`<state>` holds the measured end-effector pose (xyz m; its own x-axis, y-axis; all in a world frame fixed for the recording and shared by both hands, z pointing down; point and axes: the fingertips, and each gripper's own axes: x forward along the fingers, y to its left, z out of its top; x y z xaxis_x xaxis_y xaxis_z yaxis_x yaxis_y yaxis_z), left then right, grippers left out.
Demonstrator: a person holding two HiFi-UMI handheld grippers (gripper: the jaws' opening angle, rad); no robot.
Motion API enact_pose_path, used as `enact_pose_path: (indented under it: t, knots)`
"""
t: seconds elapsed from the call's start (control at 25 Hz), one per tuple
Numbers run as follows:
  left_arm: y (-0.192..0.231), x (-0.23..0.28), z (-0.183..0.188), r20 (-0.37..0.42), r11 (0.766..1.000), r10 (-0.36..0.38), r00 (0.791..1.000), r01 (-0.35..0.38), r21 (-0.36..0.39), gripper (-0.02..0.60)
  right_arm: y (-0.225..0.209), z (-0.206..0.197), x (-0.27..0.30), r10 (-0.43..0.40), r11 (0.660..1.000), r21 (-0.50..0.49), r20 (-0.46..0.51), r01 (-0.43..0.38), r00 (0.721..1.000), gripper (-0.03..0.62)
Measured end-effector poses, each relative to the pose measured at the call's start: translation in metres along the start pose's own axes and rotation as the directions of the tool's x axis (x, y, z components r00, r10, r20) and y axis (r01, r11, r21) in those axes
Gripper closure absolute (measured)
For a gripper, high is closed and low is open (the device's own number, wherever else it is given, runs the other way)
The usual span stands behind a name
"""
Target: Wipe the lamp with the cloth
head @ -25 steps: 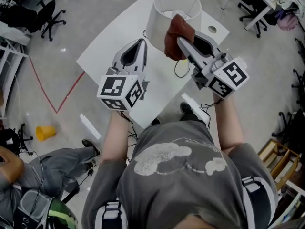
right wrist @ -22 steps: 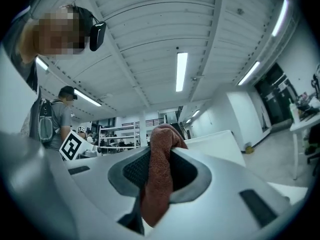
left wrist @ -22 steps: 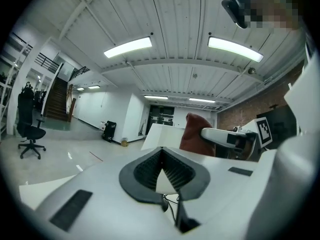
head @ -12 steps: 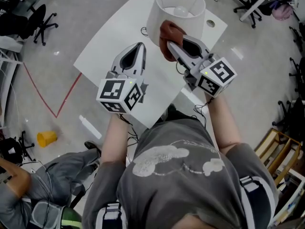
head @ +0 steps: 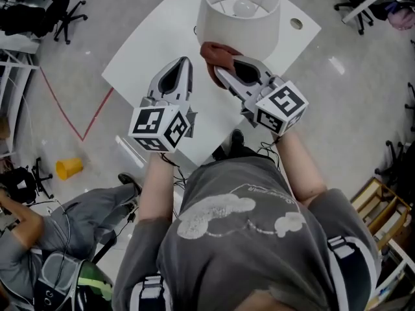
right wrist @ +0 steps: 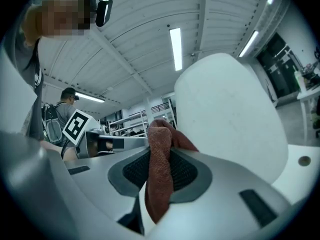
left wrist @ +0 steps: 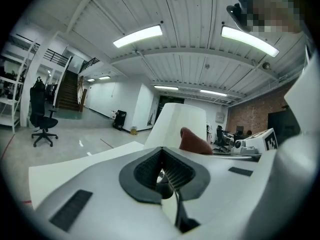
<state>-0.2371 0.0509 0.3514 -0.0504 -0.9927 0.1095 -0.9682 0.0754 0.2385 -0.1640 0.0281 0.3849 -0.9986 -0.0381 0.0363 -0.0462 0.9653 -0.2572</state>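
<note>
My left claw (head: 185, 63) hangs over the white counter (head: 146, 60), just beside the lamp, and touches nothing. Its own view shows the jaws brought together with nothing between them, so that claw has no part in the work at this moment.

To its right is the reddish-brown cloth (head: 209, 54). My right claw (head: 224, 73) is clamped on it, and in that claw's view the cloth (right wrist: 159, 179) runs up between the two dark pads and bunches past the tips. The bunched end lies against the lower near side of the lamp (head: 240, 18), down by the bottom rim of its white shade. The lamp stands upright on the counter with the bulb showing inside the open top.

I take it that the wiping is under way, since the cloth is in hand and on the shade. I cannot tell how much of the shade is already done, because the surface looks the same all round. As far as I can judge, the far side, the upper band and the foot below the shade may all need a pass.
</note>
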Motion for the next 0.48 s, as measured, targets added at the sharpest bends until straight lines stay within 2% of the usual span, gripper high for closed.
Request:
enact_pose_path:
  t: [0.24,0.48]
  knots:
    - [-0.005,0.003,-0.011,-0.012,1.0,0.018,1.0,-0.018,-0.01,0.574,-0.001,-0.028,-0.004,0.042,0.997,0.06,-0.078,-0.038,0.996,0.508]
    - [0.007,-0.011,-0.005,-0.005,1.0,0.024,1.0,-0.024,0.002,0.574,0.01,-0.025,0.001,0.032,0.997,0.066,-0.062,-0.028,0.998,0.508]
